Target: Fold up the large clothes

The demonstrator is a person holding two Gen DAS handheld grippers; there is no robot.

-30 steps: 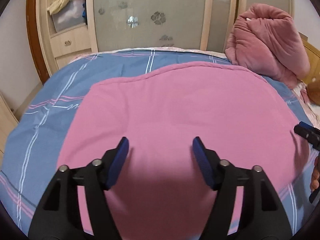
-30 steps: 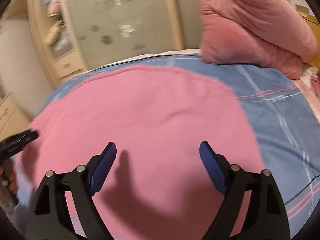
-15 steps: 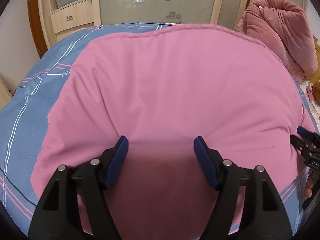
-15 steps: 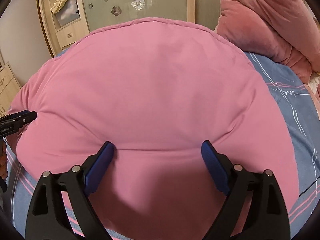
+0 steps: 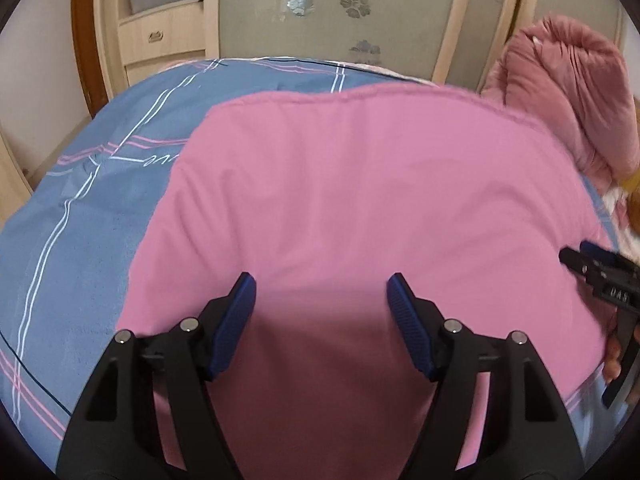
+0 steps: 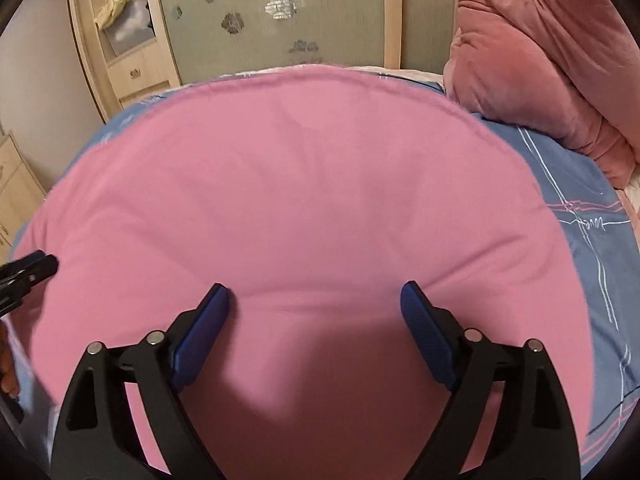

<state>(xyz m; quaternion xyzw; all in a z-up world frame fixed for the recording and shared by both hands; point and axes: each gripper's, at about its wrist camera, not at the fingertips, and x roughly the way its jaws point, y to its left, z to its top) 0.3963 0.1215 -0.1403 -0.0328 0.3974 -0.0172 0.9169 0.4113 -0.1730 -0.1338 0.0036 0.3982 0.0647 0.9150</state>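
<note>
Both grippers, left gripper [image 5: 321, 286] and right gripper [image 6: 315, 296], hover with jaws apart and empty over the pink cloth [image 5: 360, 200] mid-frame, so pinching only the top layer could drag the fold crooked.

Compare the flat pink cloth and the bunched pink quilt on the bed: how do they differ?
The pink cloth lies spread flat over the blue bedsheet; the pink quilt is bunched into a tall heap at the bed's far right. The cloth looks thin, smooth and brighter pink; the quilt looks thick, creased and duskier. Both open grippers hover over the cloth, none at the quilt. Both rest on the bedsheet.
</note>
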